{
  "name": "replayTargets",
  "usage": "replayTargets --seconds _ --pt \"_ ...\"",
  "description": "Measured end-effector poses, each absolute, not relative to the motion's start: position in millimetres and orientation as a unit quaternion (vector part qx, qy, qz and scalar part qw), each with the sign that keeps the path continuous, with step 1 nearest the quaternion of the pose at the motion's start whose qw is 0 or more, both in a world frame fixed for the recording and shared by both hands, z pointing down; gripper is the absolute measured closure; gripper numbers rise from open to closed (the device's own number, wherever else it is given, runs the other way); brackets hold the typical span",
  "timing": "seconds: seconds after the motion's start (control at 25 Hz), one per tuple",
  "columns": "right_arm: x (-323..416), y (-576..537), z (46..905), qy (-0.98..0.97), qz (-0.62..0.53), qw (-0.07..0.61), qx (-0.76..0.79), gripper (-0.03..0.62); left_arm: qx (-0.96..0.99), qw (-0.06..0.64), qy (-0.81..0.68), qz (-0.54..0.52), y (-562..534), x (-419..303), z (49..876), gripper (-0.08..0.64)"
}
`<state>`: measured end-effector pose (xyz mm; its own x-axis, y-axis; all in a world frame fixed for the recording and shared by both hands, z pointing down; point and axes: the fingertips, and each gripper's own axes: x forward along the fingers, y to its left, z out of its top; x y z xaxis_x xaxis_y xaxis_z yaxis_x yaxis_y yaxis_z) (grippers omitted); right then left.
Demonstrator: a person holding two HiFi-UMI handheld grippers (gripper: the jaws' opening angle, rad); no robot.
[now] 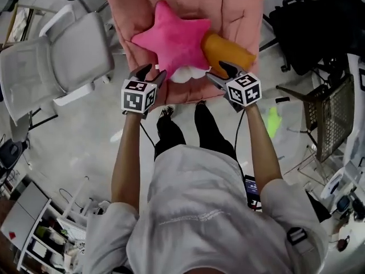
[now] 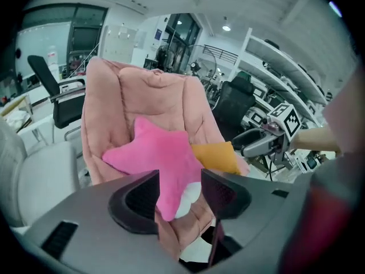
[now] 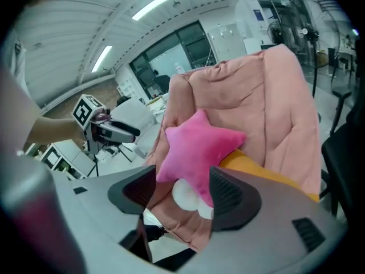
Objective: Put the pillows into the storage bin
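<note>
Pillows on pink armchair (image 1: pixel 239 10).
Star pillow (image 1: pixel 171 39), orange pillow (image 1: pixel 225 51) right of it; my left fingers (image 2: pixel 136 201) and right fingers (image 3: pixel 231 196) near, spread, holding nothing.

Pink armchair (image 1: pixel 239 16): quilted and padded, at top centre of the head view.
Grey recliner (image 1: pixel 63 56): just left of it, on the pale floor (image 1: pixel 97 147).
Black office chair (image 1: pixel 308 27): to the right, above a wire mesh rack (image 1: pixel 328 113).
Green object (image 1: pixel 274 121): on the floor, too small to identify.
White shelving (image 1: pixel 34 233): lower left, cluttered.
</note>
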<state>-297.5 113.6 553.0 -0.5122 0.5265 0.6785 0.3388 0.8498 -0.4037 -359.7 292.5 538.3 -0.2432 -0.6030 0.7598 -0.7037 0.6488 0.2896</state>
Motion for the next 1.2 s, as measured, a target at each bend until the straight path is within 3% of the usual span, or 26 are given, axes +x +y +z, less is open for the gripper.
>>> replayTargets --seconds 0.4,0.72,0.84,0.96,1.2 --pt "-303 143 677 -0.797 0.047 0.525 -0.295 0.267 0.352 0.538 -0.765 0.042 298 -334 628 0.255" --pt "-318 155 714 -0.792 0.014 0.538 -0.289 0.249 0.305 0.565 -0.766 0.033 300 -316 686 0.224" --pt "-323 155 723 -0.793 0.016 0.548 -0.267 0.269 0.286 0.562 -0.775 0.033 298 -320 702 0.224" --pt "-325 154 728 -0.797 0.006 0.551 -0.247 0.315 0.262 0.563 -0.782 0.039 298 -326 712 0.231" --pt "-327 156 730 -0.794 0.011 0.555 -0.250 0.382 0.239 0.560 -0.793 0.033 300 -333 714 0.340"
